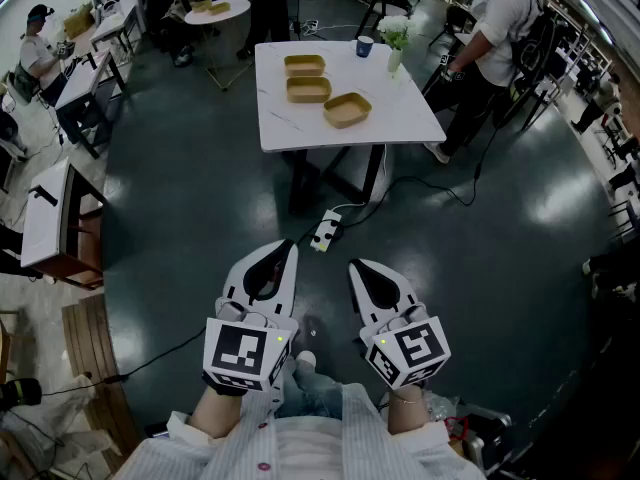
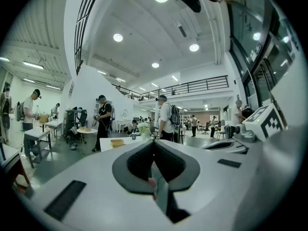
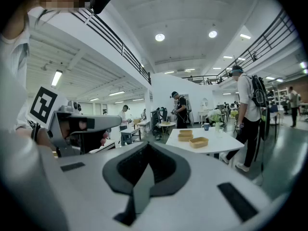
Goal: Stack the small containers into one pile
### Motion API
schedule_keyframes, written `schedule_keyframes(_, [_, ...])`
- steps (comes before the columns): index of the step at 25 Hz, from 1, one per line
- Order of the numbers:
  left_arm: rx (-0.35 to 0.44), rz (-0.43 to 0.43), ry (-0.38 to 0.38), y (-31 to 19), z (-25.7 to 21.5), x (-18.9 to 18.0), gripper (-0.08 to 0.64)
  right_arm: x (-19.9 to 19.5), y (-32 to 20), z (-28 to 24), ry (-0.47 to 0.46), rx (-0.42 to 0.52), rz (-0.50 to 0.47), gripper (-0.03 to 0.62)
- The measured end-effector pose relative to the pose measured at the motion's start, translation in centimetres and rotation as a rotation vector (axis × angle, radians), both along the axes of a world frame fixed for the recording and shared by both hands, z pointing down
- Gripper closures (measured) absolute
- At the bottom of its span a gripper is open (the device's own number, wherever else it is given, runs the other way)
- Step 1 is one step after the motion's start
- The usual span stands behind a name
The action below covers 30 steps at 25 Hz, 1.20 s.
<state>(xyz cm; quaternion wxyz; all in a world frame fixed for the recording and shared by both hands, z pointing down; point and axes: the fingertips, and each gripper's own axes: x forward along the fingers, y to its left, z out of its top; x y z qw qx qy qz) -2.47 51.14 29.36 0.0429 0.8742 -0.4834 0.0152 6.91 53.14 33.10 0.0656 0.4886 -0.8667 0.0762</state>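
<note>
Three small tan containers lie apart on a white table point(image 1: 290, 128) across the room: one at the back point(image 1: 304, 65), one in the middle point(image 1: 308, 89), one nearest me on the right point(image 1: 347, 109). The right gripper view shows them far off point(image 3: 198, 142), and the left gripper view shows them as a small tan patch point(image 2: 117, 142). Both grippers are held close to my body over the dark floor, well short of the table. My left gripper point(image 1: 283, 251) is shut and holds nothing. My right gripper point(image 1: 360, 270) is likewise shut and holds nothing.
A blue cup point(image 1: 364, 46) and a vase of flowers point(image 1: 395, 38) stand at the table's far right. A power strip point(image 1: 325, 230) and its cable lie on the floor before the table. A person with a backpack point(image 1: 495, 38) stands to its right. Desks point(image 1: 60, 218) line the left.
</note>
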Motion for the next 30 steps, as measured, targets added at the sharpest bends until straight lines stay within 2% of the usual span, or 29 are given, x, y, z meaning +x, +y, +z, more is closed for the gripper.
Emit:
schedule_keyframes(9, [0.0, -0.004, 0.003, -1.5, -0.1, -0.3, 0.543, -0.2, -1.6, -0.1, -0.011, -0.002, 0.0, 0.581])
schedule_keyframes(16, [0.012, 0.004, -0.003, -4.0, -0.2, -2.8, 0.543, -1.6, -4.4, -0.8, -0.019, 0.018, 0.025, 0.581])
schedule_keyframes(22, [-0.01, 0.014, -0.005, -6.0, 0.8, -4.5, 0.543, -2.9, -6.5, -0.2, -0.026, 0.016, 0.045, 0.581])
schedule_keyframes(30, [-0.025, -0.006, -0.017, -11.9, 2.4, -4.3, 0.543, -2.6, -12.8, 2.3, -0.057, -0.032, 0.026, 0.581])
